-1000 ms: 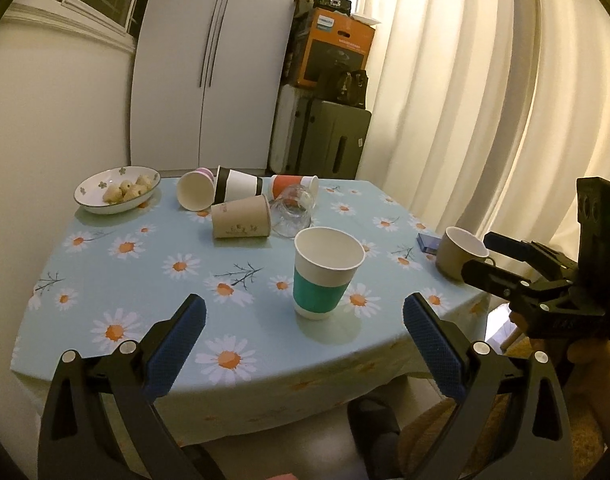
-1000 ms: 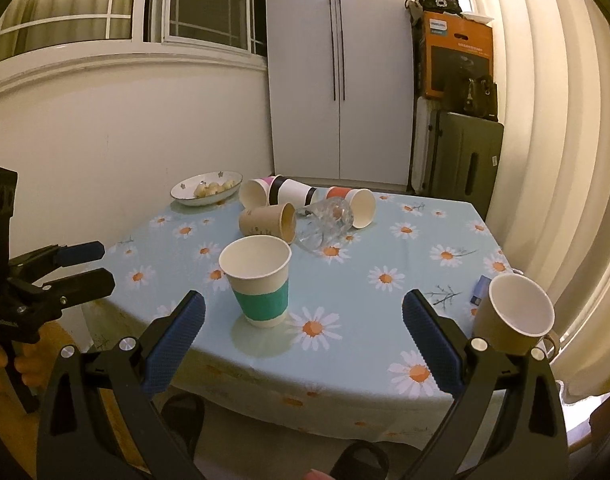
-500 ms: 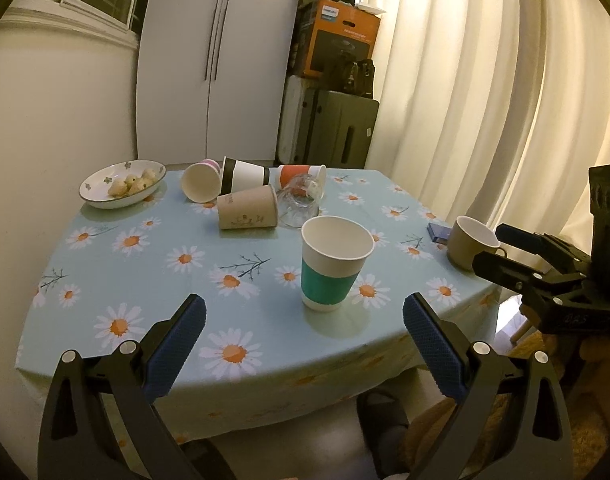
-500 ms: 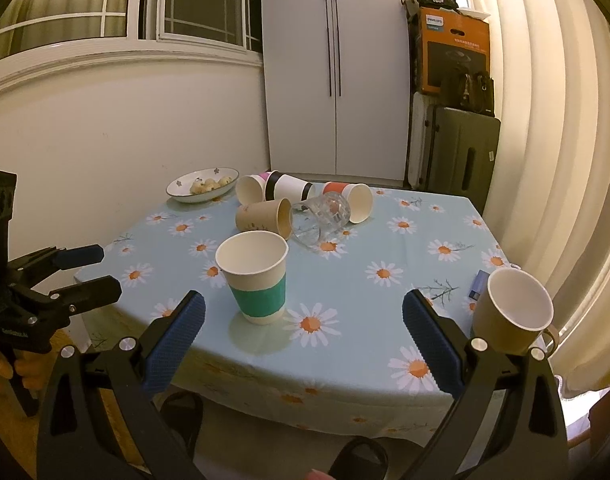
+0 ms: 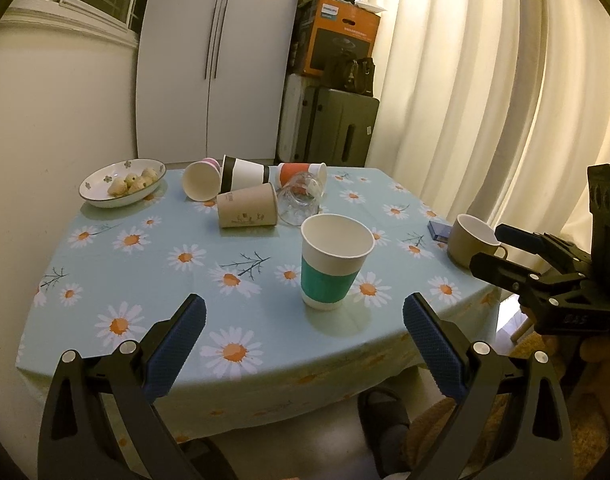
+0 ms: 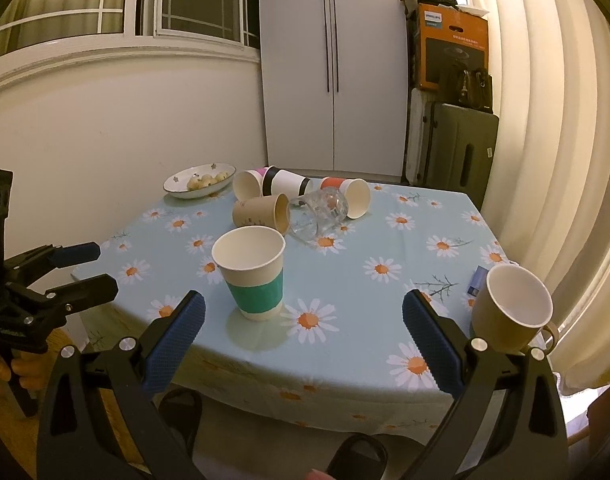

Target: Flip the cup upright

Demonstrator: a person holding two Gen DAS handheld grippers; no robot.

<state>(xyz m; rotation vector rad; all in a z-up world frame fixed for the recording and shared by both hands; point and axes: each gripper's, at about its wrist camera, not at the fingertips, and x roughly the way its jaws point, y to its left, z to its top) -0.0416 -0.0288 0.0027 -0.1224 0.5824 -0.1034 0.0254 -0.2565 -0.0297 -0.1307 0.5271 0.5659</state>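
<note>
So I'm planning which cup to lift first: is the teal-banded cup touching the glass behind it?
Apart. The right wrist view shows bare tablecloth between the teal-banded cup and the glass.

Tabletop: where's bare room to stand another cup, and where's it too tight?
Free: the near-left cloth between the bowl, the lying brown cup and the upright teal cup; also the patch between the teal cup and the mug. Crowded: the far middle, where the brown cup, a glass and three more paper cups lie bunched.
</note>
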